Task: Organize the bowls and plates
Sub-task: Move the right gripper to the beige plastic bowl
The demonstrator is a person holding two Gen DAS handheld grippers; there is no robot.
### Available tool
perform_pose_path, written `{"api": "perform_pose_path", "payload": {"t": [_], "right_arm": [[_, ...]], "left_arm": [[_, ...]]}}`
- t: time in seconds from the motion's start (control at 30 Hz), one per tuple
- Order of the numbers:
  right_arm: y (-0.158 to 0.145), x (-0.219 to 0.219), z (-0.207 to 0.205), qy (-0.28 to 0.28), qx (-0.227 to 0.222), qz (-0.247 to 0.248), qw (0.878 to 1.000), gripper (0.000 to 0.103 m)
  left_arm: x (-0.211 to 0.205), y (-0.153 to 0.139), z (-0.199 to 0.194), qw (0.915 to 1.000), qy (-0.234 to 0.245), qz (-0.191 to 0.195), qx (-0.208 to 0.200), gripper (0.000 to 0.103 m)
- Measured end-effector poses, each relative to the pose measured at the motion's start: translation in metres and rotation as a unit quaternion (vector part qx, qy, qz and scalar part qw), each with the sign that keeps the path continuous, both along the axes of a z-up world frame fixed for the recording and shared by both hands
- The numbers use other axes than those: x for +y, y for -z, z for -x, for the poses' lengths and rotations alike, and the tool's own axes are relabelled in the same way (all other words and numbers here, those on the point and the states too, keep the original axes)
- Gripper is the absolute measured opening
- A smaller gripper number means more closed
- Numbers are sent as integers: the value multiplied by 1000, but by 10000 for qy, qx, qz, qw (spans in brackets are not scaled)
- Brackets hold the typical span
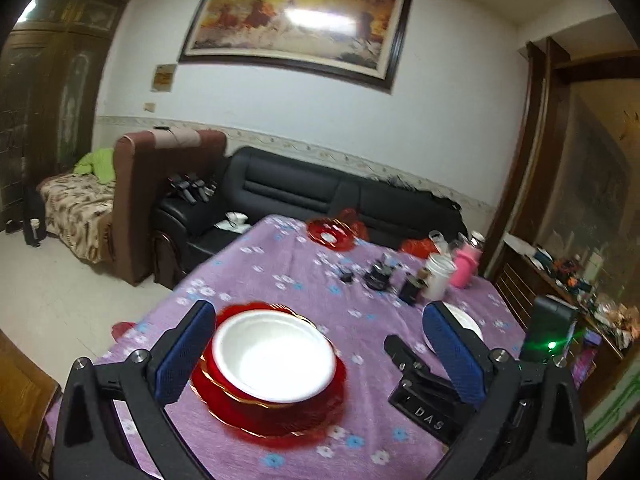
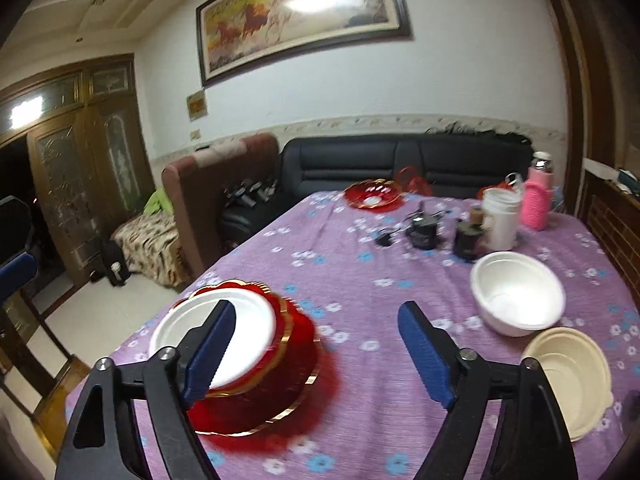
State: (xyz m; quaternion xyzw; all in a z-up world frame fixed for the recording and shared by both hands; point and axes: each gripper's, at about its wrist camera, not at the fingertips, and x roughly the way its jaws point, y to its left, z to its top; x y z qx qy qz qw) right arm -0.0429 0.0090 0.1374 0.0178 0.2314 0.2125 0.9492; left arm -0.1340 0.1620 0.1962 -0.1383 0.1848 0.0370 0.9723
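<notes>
Seen from the left wrist: left gripper spread wide above a table draped in a purple floral cloth, blue-padded fingers clear of everything and gripping nothing. Between them, lower on the cloth, a stack of red gold-rimmed plates with a white bowl nested on top. Behind the right-hand finger, part of another white bowl. To the right, the black body of the other tool with a green light. Farther back on the table, a lone red dish, some small dark jars, a white tub and a pink bottle. Beyond the table, a black sofa under a framed painting of horses. Seen from the right wrist: right gripper likewise wide open and empty, no pad touching anything. Left-hand finger partly covering the white bowl atop the red plates, at the near left part of the table. To the right, well apart from that stack, an empty white bowl and, just nearer beside it, a cream-coloured bowl tilted on its side. At the far end, the red dish, the dark jars, the white tub and the pink bottle. Some motion blur in both views.
</notes>
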Motion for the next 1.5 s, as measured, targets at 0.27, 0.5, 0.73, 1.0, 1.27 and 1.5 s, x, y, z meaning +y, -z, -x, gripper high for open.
{"api": "perform_pose_path", "payload": {"t": [0.27, 0.5, 0.73, 1.0, 1.27, 1.5], "right_arm": [[12, -56, -7, 351, 302, -132, 9988, 90], [28, -102, -18, 851, 524, -143, 9949, 90], [33, -133, -30, 1151, 393, 86, 9925, 90], [38, -167, -55, 1437, 368, 359, 9883, 90], [46, -194, -66, 1656, 270, 615, 9839, 90], [59, -207, -79, 1668, 573, 610, 9824, 90]], "left_arm": [[-38, 15, -13, 9993, 295, -28, 211, 103], [-72, 23, -22, 9974, 566, -171, 421, 103], [-106, 42, -40, 9933, 841, -209, 766, 103], [-131, 61, -64, 9865, 1048, -282, 1225, 103], [-150, 84, -86, 9783, 1250, -204, 1642, 103], [-162, 99, -100, 9741, 1316, -135, 1832, 103]]}}
